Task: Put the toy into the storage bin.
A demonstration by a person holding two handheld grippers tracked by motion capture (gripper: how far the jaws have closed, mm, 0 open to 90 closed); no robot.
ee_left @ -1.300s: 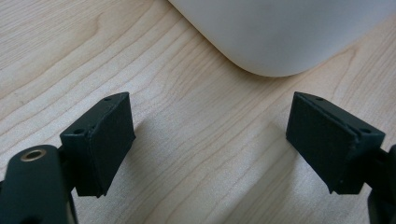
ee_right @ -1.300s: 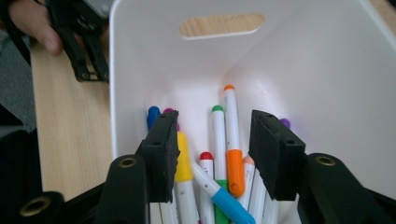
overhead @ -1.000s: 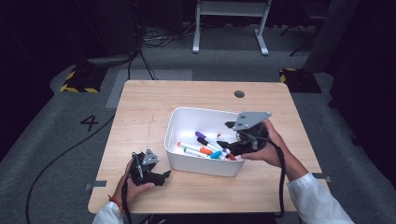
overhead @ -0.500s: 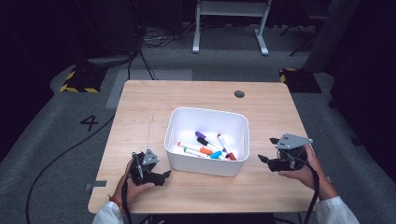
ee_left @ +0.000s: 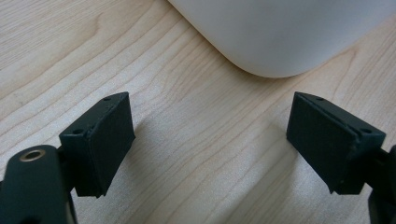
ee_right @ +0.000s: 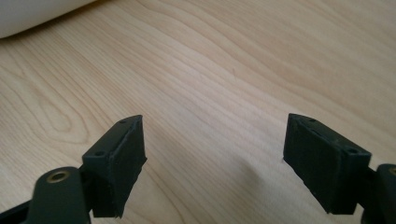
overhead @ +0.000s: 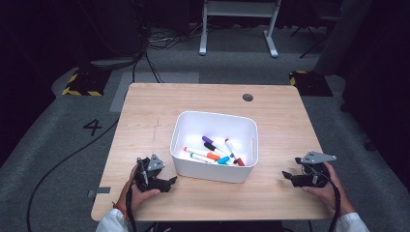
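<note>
A white bin (overhead: 193, 130) stands mid-table and holds several coloured markers (overhead: 212, 152). My left gripper (overhead: 170, 181) rests near the table's front edge, just left of the bin, open with bare wood between its jaws (ee_left: 210, 140). The bin's rounded corner (ee_left: 280, 37) lies just ahead of it. My right gripper (overhead: 286, 175) sits low over the table to the right of the bin, pointing left. Its jaws have just been opening and stand wide apart with nothing between them (ee_right: 212, 154). A strip of the bin's wall (ee_right: 32, 16) shows at the top left of the right gripper view.
The wooden table (overhead: 159, 104) has a small dark round hole (overhead: 247, 97) near its back edge. Cables trail from both grippers off the front edge. Grey floor with cables and a white stand's legs (overhead: 237, 29) lies beyond the table.
My right gripper has left the bin, swung right and down, and now sits low by the table's front right. The left gripper has stayed put.
</note>
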